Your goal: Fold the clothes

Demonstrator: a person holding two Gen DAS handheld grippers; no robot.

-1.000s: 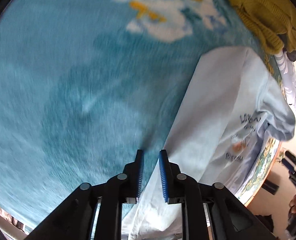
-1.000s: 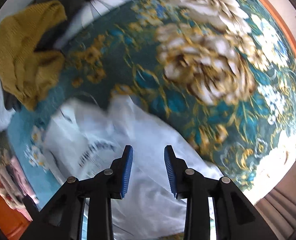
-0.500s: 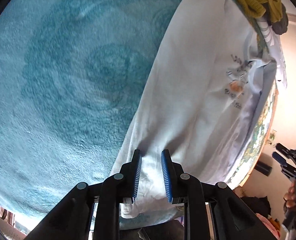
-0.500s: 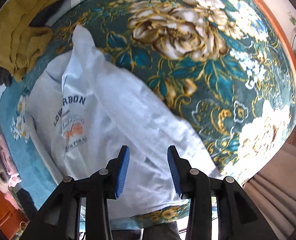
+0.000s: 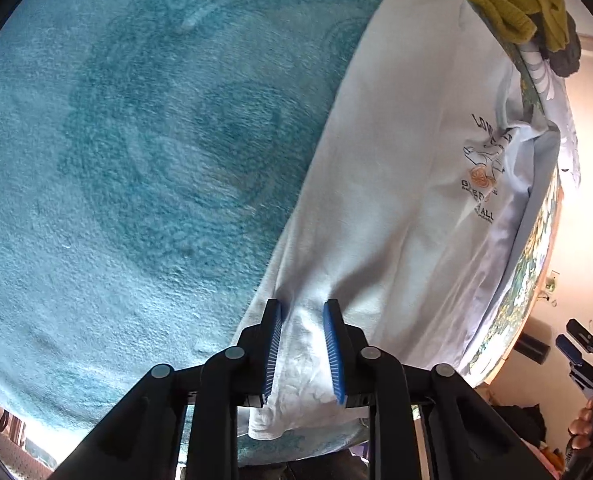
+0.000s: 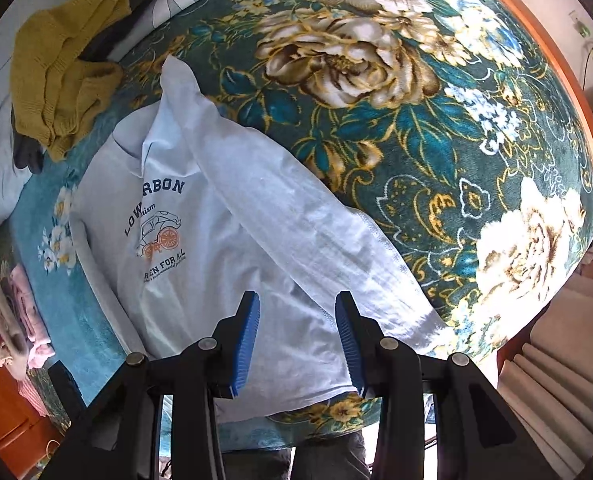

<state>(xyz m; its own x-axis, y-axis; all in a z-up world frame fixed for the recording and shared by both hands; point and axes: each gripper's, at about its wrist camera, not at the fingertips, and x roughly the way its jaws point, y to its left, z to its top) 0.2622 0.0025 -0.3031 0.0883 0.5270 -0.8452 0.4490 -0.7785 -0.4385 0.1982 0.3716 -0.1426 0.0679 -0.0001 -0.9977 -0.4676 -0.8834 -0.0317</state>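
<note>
Pale blue cotton fills both views: the T-shirt point(image 6: 232, 264) lies spread on the bed, its printed front facing up with a navy slogan and a little orange-wheeled car graphic point(image 6: 158, 236). One side of it, sleeve included, is folded in across the body, the fold running as a long diagonal ridge from the collar end toward the hem. Underneath sits the floral blanket point(image 6: 436, 128), deep teal with big cream and gold blooms, and on the shirt's other side the plain teal blanket point(image 5: 136, 160) takes over.

Right gripper point(image 6: 296, 344) hangs above the hem end of the shirt, pointing straight down, its blue pads standing moderately apart with nothing pinched; those jaws have just been opening, and only flat cloth shows below the gap.

Left gripper point(image 5: 302, 354) comes in at a slant over the shirt's hem corner, pads narrowly apart. White cloth bunches up between them, though whether the pads actually press on it is hard to judge from this angle.

Up by the collar end, a mustard knit sweater point(image 6: 60, 80) lies crumpled, touching a dark grey garment point(image 5: 566, 54). At the edge of the left view, a hand point(image 5: 588, 428) grips the other tool's handle.
</note>
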